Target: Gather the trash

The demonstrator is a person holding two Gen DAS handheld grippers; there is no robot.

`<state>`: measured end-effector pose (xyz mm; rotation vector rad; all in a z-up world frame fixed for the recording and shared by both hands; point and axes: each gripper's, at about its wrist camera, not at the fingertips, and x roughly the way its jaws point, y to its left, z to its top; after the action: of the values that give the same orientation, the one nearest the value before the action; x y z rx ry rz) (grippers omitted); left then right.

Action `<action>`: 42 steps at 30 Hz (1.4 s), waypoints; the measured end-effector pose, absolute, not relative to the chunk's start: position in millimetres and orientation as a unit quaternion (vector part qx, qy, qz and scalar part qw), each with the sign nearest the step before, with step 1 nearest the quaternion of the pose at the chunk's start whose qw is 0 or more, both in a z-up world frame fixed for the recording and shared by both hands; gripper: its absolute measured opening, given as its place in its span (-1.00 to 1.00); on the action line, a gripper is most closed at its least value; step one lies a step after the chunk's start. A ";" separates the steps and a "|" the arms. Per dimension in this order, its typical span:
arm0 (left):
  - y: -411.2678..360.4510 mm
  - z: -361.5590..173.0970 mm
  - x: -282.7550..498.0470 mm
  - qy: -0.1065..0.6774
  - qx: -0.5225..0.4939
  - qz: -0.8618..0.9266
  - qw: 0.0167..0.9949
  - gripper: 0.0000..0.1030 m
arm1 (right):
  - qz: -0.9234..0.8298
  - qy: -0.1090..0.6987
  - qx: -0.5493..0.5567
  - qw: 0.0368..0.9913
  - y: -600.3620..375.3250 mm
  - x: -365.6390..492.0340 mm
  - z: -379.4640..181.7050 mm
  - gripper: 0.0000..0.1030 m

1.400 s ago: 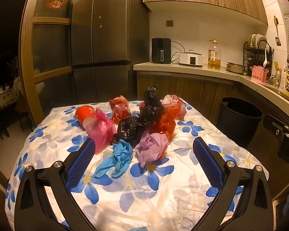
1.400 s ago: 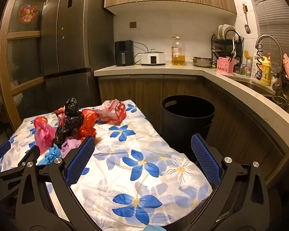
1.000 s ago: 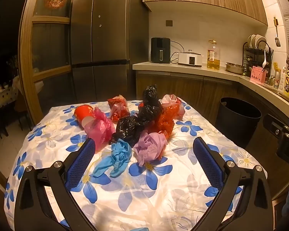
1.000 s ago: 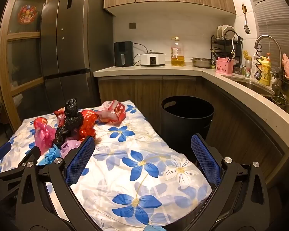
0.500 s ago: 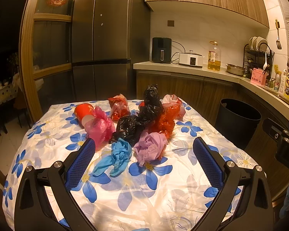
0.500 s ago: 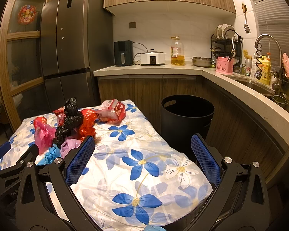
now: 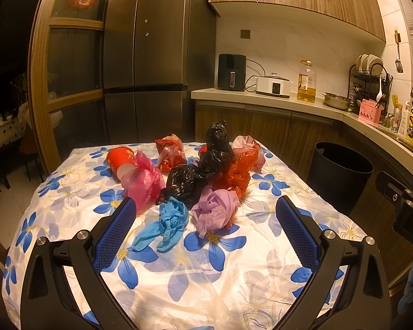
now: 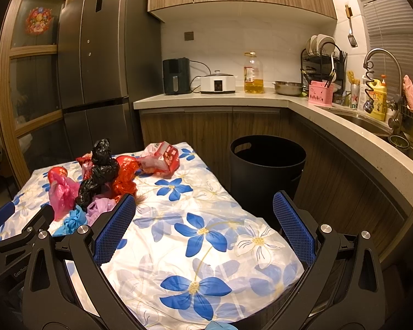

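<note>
1. Writing: "GenRob…" is printed on the left gripper's (image 8: 11, 236) black frame, seen from the right wrist view; the rest is cut off. "DA" is seen on the right gripper's (image 7: 407, 209) body in the left view.
2. A red sticker is seen at the top of the fridge (image 7: 157, 55); its text is too small to read. Labels on the oil bottle (image 8: 252, 73) and the yellow bottle (image 8: 378, 100) are unreadable too.
3. Left gripper (image 7: 205, 220): jaws wide open, nothing held; blue mesh-textured pads (image 7: 115, 231) on black arms w/ silver bolts.
4. Right gripper (image 8: 203, 220): jaws wide open, nothing held; same blue pads (image 8: 114, 229).
5. Landmark: black bag (image 7: 198, 170), crinkled glossy plastic, twisted upright at the table's (image 7: 179, 275) far middle.
6. Left of black bag: pink bag (image 7: 143, 181), thin and translucent, touching a red paper cup (image 7: 119, 159) lying on its side.
7. Behind it: a red-and-white wrapper (image 7: 169, 151). Right of it, touching: red crinkled bag (image 7: 238, 170); behind that, a pink-white wrapper (image 7: 249, 144).
8. In front of it: blue glove (image 7: 165, 224), limp and bunched, and a lilac bag (image 7: 214, 210), crumpled, just beside each other.
9. Table is covered w/ shiny white cloth, blue flower print.
10. Black round plastic bin (image 8: 267, 170) w/ handle slot stands on the floor, well right of black bag, beside the table.
</note>
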<state>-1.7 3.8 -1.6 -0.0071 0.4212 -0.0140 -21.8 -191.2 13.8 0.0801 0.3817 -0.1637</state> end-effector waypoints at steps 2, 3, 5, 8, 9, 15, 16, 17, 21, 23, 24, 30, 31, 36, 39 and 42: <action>3.5 -1.5 -1.1 0.209 -0.003 -0.006 0.978 0.89 | -0.082 0.189 0.039 0.978 -191.1 -21.9 13.7 0.91; 4.0 -1.9 -0.5 0.209 -0.004 -0.006 0.978 0.89 | -0.082 0.189 0.039 0.978 -191.5 -22.0 13.8 0.91; 4.1 -1.8 -0.5 0.209 -0.004 -0.006 0.978 0.89 | -0.081 0.190 0.040 0.978 -191.8 -22.2 13.7 0.91; 4.1 -1.5 -0.4 0.209 -0.004 -0.007 0.978 0.89 | -0.081 0.189 0.039 0.978 -191.7 -22.1 13.8 0.91; 3.6 -1.2 -0.5 0.209 -0.004 -0.007 0.978 0.89 | -0.082 0.189 0.040 0.978 -192.0 -21.8 14.0 0.91; 3.3 0.3 -0.9 0.207 -0.005 -0.008 0.978 0.89 | -0.082 0.187 0.041 0.978 -192.3 -25.5 10.9 0.91; 3.2 0.8 -0.9 0.207 -0.005 -0.008 0.978 0.89 | -0.082 0.187 0.041 0.978 -192.4 -25.3 10.6 0.91; 3.1 0.9 -0.8 0.208 -0.006 -0.008 0.978 0.89 | -0.082 0.187 0.041 0.978 -192.3 -25.3 10.3 0.91; 2.8 1.1 -1.0 0.207 -0.005 -0.007 0.978 0.89 | -0.082 0.187 0.042 0.978 -192.0 -25.5 9.9 0.91; 2.8 1.3 -0.9 0.207 -0.006 -0.007 0.978 0.89 | -0.082 0.187 0.042 0.978 -192.1 -25.4 10.0 0.91; 2.7 1.4 -0.7 0.207 -0.007 -0.008 0.978 0.89 | -0.082 0.187 0.042 0.978 -192.0 -25.6 9.8 0.91; 2.3 1.2 -0.9 0.207 -0.006 -0.007 0.978 0.89 | -0.082 0.187 0.041 0.978 -192.2 -25.7 9.9 0.91; 1.9 1.4 -0.7 0.207 -0.006 -0.007 0.978 0.89 | -0.081 0.187 0.042 0.978 -192.7 -25.5 10.3 0.91; 1.6 1.7 -0.8 0.206 -0.008 -0.009 0.979 0.89 | -0.082 0.187 0.042 0.978 -192.4 -25.5 10.2 0.91; -1.1 2.7 -0.5 0.203 -0.009 -0.011 0.979 0.89 | -0.082 0.186 0.041 0.978 -192.5 -25.5 10.3 0.91; -1.1 2.7 -0.7 0.202 -0.011 -0.013 0.979 0.89 | -0.082 0.187 0.042 0.978 -192.5 -25.4 10.6 0.91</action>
<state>-0.7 -1.1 2.7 -0.0212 0.4074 -0.0255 -25.4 -192.5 10.6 0.0849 0.3759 -0.1651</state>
